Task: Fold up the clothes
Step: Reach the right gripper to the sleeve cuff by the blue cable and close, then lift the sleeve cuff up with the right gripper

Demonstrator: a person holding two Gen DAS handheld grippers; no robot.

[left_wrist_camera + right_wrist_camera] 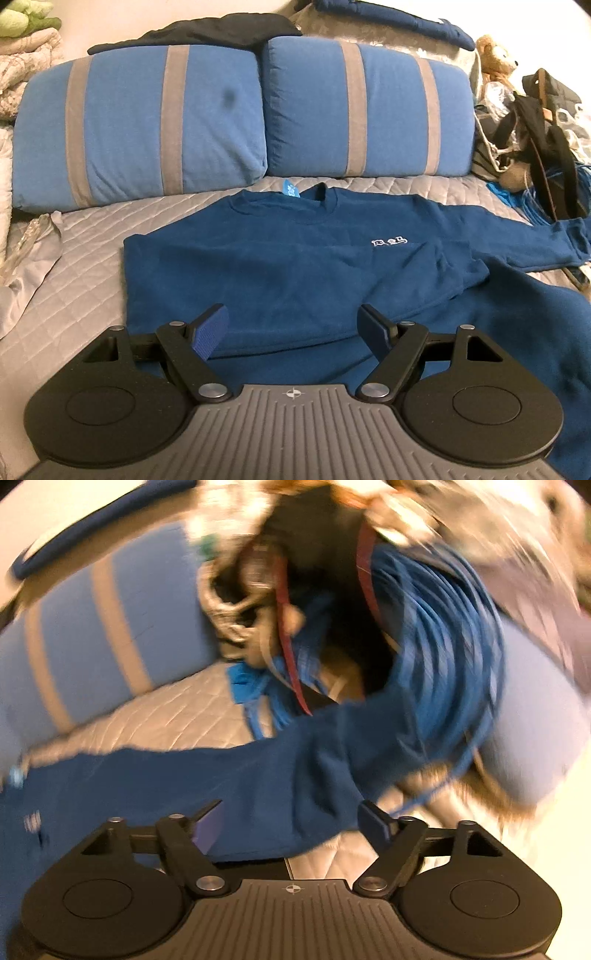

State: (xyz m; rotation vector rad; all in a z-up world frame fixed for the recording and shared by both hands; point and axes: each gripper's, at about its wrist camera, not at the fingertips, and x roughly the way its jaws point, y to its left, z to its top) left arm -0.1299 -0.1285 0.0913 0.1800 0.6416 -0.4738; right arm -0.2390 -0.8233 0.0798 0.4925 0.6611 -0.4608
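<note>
While both jaws gape, sweatshirt (pixel 295 258) lies flat.

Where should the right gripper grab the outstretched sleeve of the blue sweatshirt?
Probably at the cuff end of the sleeve, coming from above. It lies flat and extended on the quilt, directly ahead of the open right gripper, so pinching there lets it fold back over the sweatshirt.

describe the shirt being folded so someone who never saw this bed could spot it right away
Start at the two light blue pillows with grey stripes standing along the back of the quilted grey bed cover. Right in front of them lies the navy sweatshirt, front up, one sleeve stretched out to the right. Unlike the other dark clothes behind the pillows, it has a small white chest logo and a bright blue neck tag.
</note>
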